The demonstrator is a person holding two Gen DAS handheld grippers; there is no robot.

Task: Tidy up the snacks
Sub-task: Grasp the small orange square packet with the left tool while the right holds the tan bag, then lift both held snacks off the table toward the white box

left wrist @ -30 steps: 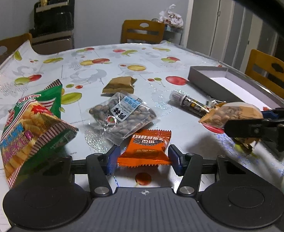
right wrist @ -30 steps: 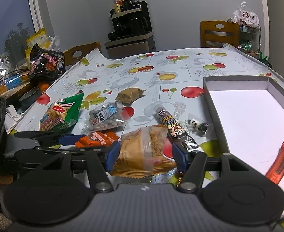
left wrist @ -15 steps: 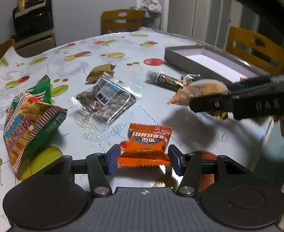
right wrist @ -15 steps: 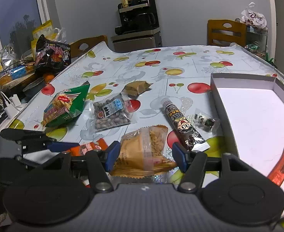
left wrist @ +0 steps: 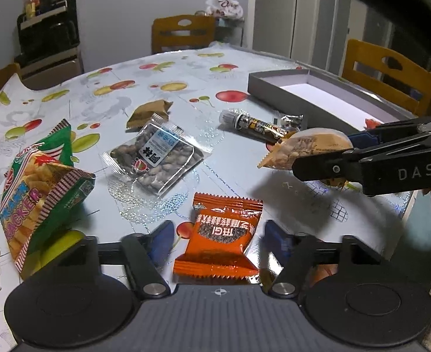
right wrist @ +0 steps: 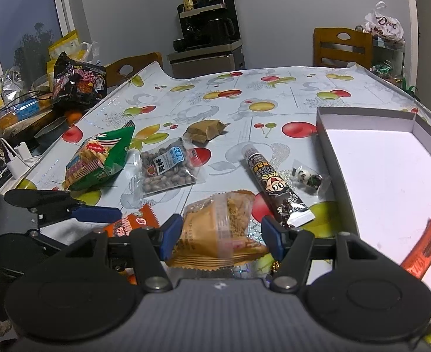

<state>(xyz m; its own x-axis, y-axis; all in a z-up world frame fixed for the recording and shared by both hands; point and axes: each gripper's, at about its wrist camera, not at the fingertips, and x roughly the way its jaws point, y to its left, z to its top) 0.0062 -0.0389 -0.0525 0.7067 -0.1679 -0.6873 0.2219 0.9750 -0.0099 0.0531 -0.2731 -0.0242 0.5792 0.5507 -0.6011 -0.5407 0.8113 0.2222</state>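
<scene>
Fingers of the left hand-held gripper (left wrist: 217, 236) flank an orange foil snack packet (left wrist: 219, 239) without touching. At three o'clock, the right hand-held gripper (right wrist: 222, 234) clamps a tan crinkled pastry pouch (right wrist: 220, 230).

Left wrist: low, close, looking rightward across the fruit-patterned table (left wrist: 186, 67).
Right wrist: low, facing its far end.
Shared: clear nut bag (left wrist: 156, 155) (right wrist: 168, 167).
</scene>
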